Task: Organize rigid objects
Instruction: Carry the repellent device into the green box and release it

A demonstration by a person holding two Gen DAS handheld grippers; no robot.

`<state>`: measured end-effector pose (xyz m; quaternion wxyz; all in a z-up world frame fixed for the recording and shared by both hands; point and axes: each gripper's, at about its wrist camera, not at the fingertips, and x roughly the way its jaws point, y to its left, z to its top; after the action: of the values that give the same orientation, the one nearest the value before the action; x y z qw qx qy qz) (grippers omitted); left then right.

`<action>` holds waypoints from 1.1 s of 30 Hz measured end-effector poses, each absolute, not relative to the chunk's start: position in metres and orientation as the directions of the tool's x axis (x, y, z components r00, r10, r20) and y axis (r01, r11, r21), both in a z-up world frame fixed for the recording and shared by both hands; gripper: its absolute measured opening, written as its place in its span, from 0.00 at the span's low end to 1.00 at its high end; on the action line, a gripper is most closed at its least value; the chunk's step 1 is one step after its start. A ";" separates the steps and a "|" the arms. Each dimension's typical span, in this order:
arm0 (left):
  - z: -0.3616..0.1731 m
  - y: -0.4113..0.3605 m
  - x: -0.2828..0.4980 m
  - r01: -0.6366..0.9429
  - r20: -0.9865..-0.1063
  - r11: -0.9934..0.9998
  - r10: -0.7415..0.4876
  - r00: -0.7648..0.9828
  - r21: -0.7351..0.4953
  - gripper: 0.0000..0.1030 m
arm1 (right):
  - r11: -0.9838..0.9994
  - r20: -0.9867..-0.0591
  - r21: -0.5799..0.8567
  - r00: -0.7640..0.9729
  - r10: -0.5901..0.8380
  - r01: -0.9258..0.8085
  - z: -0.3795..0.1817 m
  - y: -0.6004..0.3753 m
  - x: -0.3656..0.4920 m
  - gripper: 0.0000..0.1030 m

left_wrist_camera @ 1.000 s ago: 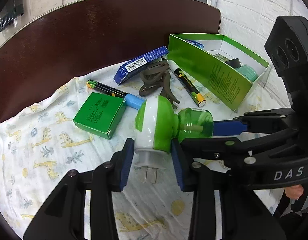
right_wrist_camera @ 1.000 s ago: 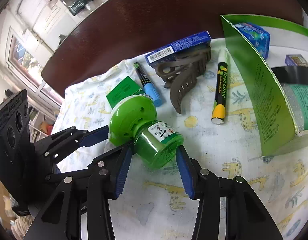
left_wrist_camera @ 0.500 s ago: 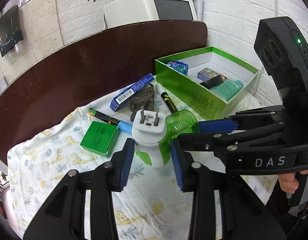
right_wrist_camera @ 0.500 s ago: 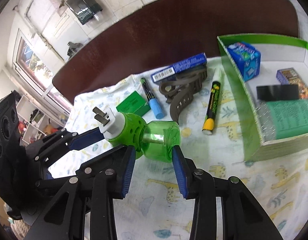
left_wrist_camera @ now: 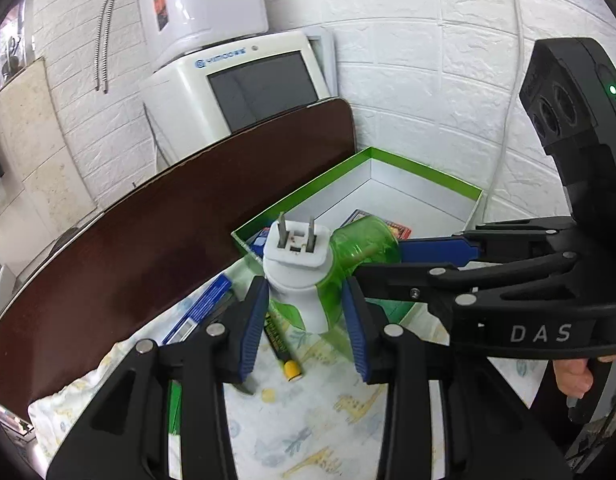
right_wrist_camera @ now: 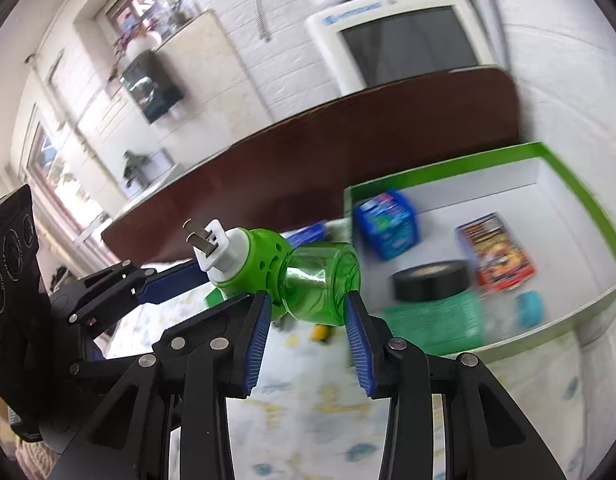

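White brick-pattern wall behind; dark brown table point(left_wrist_camera: 156, 216), partly covered by a giraffe-print cloth point(left_wrist_camera: 308, 412); cream monitor-like unit point(left_wrist_camera: 244, 92) beyond the table's far edge.

Item 1, left side: left gripper point(left_wrist_camera: 304, 316), blue pads pinching the white plug end of a green plug-in vaporizer point(left_wrist_camera: 308, 276), its two metal prongs pointing up. The item is in the air, above the cloth and in front of the box's near-left corner.

Item 2, same vaporizer seen from the right wrist point(right_wrist_camera: 284, 268): right gripper point(right_wrist_camera: 306, 320), pads pressed against the clear green bottle end (both tools grip one object, each at its own end).

Item 3, on the cloth below: blue carton point(left_wrist_camera: 204, 308) near the table's bare wood; black marker with yellow cap point(left_wrist_camera: 282, 350) just beside it.

Item 4, right side: green box point(right_wrist_camera: 568, 184), open top, white inside, at the table's right end against the wall. Contents, left to right: blue packet point(right_wrist_camera: 388, 224) in the far-left corner; black tape roll point(right_wrist_camera: 430, 280); green-labelled bottle point(right_wrist_camera: 436, 320) lying along the near wall; colourful card pack point(right_wrist_camera: 496, 252). Blurred; labels unreadable.
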<state>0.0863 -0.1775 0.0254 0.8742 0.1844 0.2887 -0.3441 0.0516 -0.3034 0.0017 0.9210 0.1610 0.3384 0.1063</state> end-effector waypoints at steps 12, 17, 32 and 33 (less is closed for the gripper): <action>0.005 -0.260 0.118 0.762 -0.692 0.638 -0.499 0.522 0.115 0.34 | 0.905 -0.616 0.418 0.758 0.217 0.080 -0.025 -0.392 0.077 0.39; -0.004 -0.265 0.133 0.753 -0.726 0.654 -0.482 0.491 0.076 0.36 | 0.895 -0.615 0.435 0.758 0.216 0.098 -0.030 -0.399 0.086 0.39; -0.002 -0.140 0.121 0.563 -0.685 0.823 -0.367 0.629 0.075 0.60 | 0.906 -0.585 0.421 0.779 0.227 0.052 -0.011 -0.357 0.075 0.39; -0.003 -0.125 0.123 0.533 -0.685 0.843 -0.343 0.643 0.078 0.60 | 0.909 -0.588 0.416 0.772 0.241 0.034 -0.011 -0.347 0.076 0.39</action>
<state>0.1231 -0.1252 -0.0028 0.8958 0.1375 0.3447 -0.2444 0.0759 -0.3474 -0.0105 0.9184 0.2061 0.3330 0.0563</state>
